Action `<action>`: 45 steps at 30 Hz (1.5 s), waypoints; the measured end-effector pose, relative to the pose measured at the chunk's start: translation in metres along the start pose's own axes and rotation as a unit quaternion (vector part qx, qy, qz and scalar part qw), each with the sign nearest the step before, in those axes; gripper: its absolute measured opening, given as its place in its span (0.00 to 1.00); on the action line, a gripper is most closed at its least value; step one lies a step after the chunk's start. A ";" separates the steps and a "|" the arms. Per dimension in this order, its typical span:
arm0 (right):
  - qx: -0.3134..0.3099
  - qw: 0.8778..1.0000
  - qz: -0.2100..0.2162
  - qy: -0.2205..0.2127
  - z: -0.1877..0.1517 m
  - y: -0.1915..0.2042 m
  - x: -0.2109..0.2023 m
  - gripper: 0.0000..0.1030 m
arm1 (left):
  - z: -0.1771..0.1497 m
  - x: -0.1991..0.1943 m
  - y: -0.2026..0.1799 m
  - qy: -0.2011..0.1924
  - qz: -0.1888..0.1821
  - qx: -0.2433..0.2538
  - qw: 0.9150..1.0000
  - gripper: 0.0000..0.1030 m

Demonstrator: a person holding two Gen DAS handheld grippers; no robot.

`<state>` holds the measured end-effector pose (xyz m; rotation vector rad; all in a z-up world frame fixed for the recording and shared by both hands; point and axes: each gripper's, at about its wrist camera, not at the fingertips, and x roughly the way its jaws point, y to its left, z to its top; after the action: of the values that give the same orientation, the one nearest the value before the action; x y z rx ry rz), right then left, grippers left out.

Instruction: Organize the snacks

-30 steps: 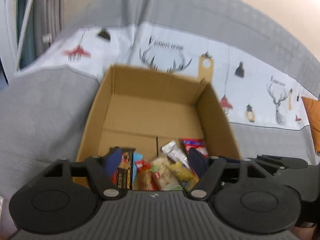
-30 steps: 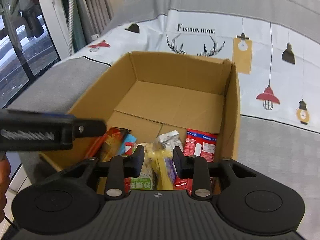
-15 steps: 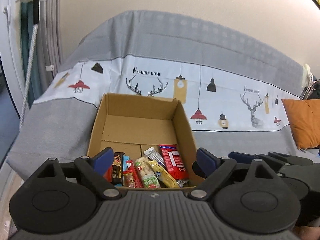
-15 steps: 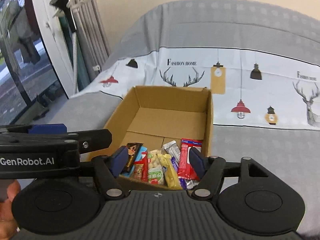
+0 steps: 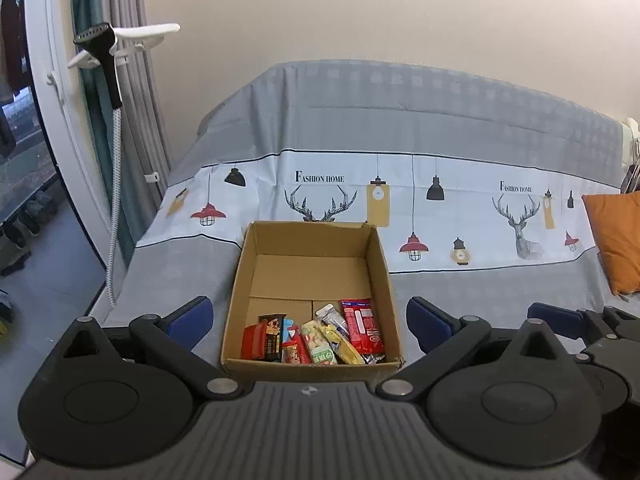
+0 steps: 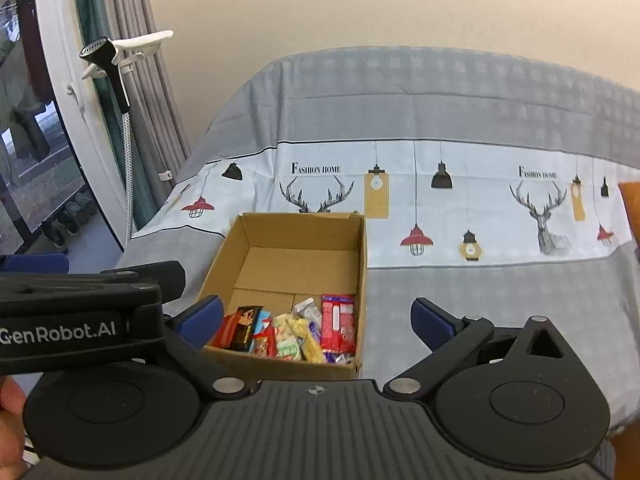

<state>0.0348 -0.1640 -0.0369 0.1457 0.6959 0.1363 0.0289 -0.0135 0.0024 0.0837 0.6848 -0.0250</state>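
Both grippers hang above and in front of the near end of a cardboard box (image 5: 312,280) that sits on a sofa draped in a grey and white cover (image 5: 440,208) printed with lamps and deer heads. Each one tilts downward toward the box, side by side and roughly level with each other.

The left gripper (image 5: 310,318) has its blue-padded fingers (image 5: 190,314) spread wide, one to each side of the box in its own view; they have just been opening, and nothing lies between them. The right gripper (image 6: 316,318) likewise has its fingers (image 6: 202,316) spread wide after just opening, with nothing between them. From the right wrist view the left gripper's body crosses the left edge, with part of a hand (image 6: 10,424) visible below it.

The snacks (image 5: 316,338) lie in a loose row along the near end of the box floor: red, black, blue, yellow and silver packets, a long red packet (image 5: 362,326) at the right end. The far half of the box is bare cardboard. An orange cushion (image 5: 616,240) rests on the sofa, well apart from the box, to the right
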 end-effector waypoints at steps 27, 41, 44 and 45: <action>0.015 0.999 0.001 0.041 -0.009 0.001 -0.009 0.97 | -0.006 -0.007 -0.003 0.042 0.042 0.007 0.998 1.00; 0.017 0.999 0.001 0.043 -0.010 0.002 -0.009 0.97 | -0.006 -0.008 -0.005 0.044 0.042 0.007 0.998 1.00; 0.016 0.999 0.002 0.043 -0.010 0.001 -0.008 0.97 | -0.007 -0.008 -0.005 0.043 0.041 0.006 0.998 1.00; 0.016 0.999 0.002 0.043 -0.010 0.001 -0.009 0.97 | -0.007 -0.008 -0.005 0.044 0.041 0.006 0.998 1.00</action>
<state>0.0220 -0.1638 -0.0387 0.1734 0.7835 0.1355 0.0184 -0.0178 0.0017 0.1254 0.7687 0.0529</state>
